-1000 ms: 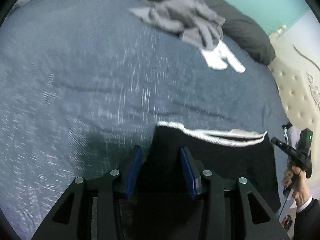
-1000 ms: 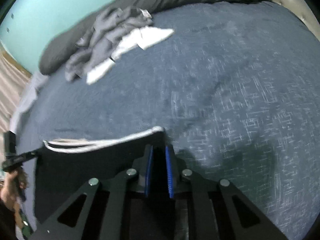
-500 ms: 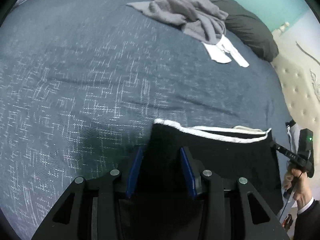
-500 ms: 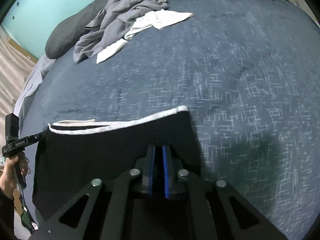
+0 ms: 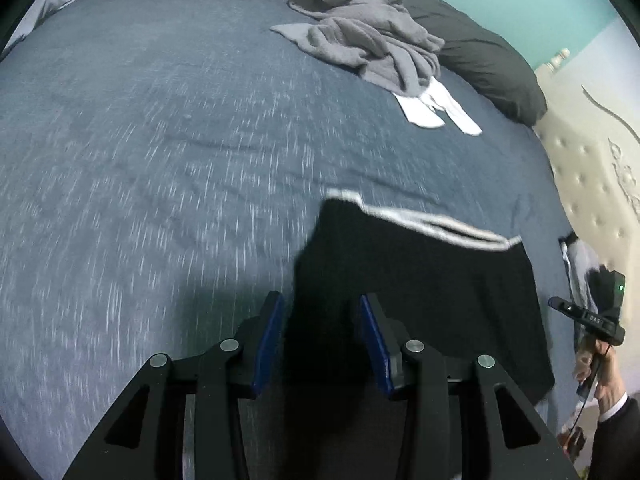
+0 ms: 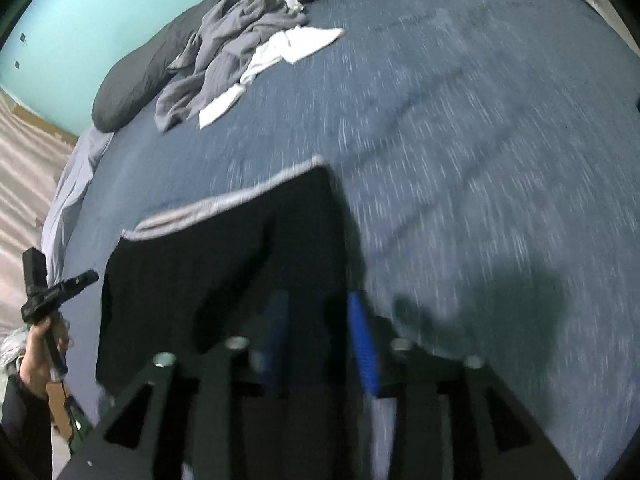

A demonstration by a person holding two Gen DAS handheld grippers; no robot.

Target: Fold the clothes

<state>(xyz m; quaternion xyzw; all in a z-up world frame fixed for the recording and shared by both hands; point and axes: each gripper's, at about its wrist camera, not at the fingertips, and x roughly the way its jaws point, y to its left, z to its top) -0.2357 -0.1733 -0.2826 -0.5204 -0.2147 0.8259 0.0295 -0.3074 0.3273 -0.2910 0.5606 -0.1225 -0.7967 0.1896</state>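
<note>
Black shorts [image 5: 420,272] with a white-trimmed edge lie spread on the blue bedspread [image 5: 160,160]. My left gripper [image 5: 320,300] hangs over their left corner. Its blue pads stand apart, with black cloth [image 5: 324,264] under the gap and not pinched. In the right wrist view the same shorts [image 6: 224,260] reach under my right gripper [image 6: 316,300]. Its jaws are opening, and the cloth between the pads is loose. Both views are blurred by motion.
A heap of grey clothes [image 5: 372,40] with a white garment [image 5: 432,112] lies at the far side by a dark pillow [image 5: 488,64]. A tufted headboard [image 5: 592,184] stands at the right. A person's hand [image 5: 600,364] shows at the right edge. Floor [image 6: 24,168] lies left of the bed.
The right gripper's pads, pressed on the shorts' corner before, now stand apart. Both grippers have drawn back from the white-trimmed edge. The left gripper's gap looks the same.
</note>
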